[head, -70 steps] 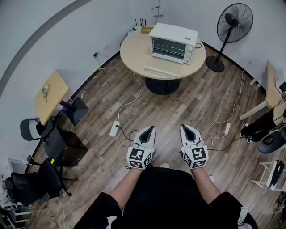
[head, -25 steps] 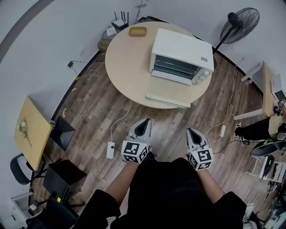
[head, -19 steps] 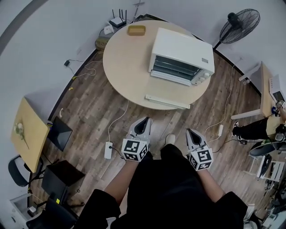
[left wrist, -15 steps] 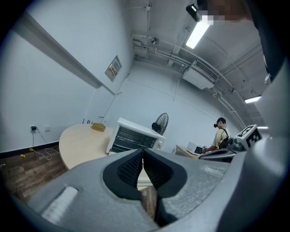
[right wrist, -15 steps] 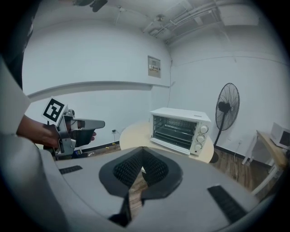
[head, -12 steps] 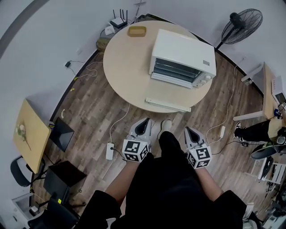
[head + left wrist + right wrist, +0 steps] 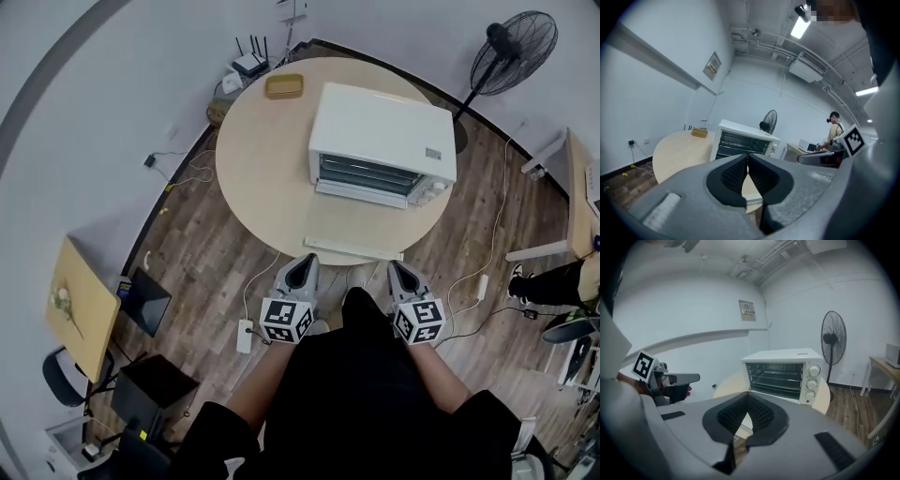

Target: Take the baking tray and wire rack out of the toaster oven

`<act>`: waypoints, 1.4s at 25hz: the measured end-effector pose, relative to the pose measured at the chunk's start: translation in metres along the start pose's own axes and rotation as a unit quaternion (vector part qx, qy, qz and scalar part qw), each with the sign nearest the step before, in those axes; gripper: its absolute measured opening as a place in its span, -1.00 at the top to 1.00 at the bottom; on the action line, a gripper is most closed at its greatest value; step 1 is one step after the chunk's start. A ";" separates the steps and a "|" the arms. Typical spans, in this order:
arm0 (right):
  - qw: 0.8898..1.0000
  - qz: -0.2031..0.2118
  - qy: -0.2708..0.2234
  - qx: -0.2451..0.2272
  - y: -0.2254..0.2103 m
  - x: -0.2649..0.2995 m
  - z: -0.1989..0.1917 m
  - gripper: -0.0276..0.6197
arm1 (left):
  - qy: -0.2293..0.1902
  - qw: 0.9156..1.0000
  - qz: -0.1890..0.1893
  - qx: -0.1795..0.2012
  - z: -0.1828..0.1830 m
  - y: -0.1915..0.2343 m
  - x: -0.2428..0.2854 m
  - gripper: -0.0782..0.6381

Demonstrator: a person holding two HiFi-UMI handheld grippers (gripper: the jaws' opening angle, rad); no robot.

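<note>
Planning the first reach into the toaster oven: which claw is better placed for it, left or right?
Slightly the right. The right claw sits in line with the front of the toaster oven, while the left claw is near its left corner. Both are shut and empty.

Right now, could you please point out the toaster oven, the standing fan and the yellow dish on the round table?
toaster oven (image 7: 380, 122), head view, on its white top.
standing fan (image 7: 516, 47), head view, on its round cage.
yellow dish (image 7: 284, 86), head view, on its middle.

Bright, even indoor light falls from ceiling lamps, and shadows are soft and faint. All views bend strongly at the edges. Both gripper views have dark corners and a slightly blurred near foreground.
</note>
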State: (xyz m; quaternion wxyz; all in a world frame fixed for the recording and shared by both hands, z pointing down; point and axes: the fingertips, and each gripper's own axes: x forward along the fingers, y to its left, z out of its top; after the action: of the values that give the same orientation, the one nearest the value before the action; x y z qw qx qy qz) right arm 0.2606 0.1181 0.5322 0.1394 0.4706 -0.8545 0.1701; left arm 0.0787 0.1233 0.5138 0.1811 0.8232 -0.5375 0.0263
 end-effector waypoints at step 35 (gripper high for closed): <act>0.926 -0.038 -0.025 0.374 -0.140 0.218 -0.019 0.91 | 0.123 0.959 -0.064 -0.245 -0.052 0.091 0.275 0.72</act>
State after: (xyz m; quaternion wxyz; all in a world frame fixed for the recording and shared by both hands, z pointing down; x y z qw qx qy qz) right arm 0.2684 -0.1089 0.6587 -0.0615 0.5250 -0.7136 0.4598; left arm 0.1207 -0.1328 0.6520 0.4434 0.7768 -0.4469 -0.0168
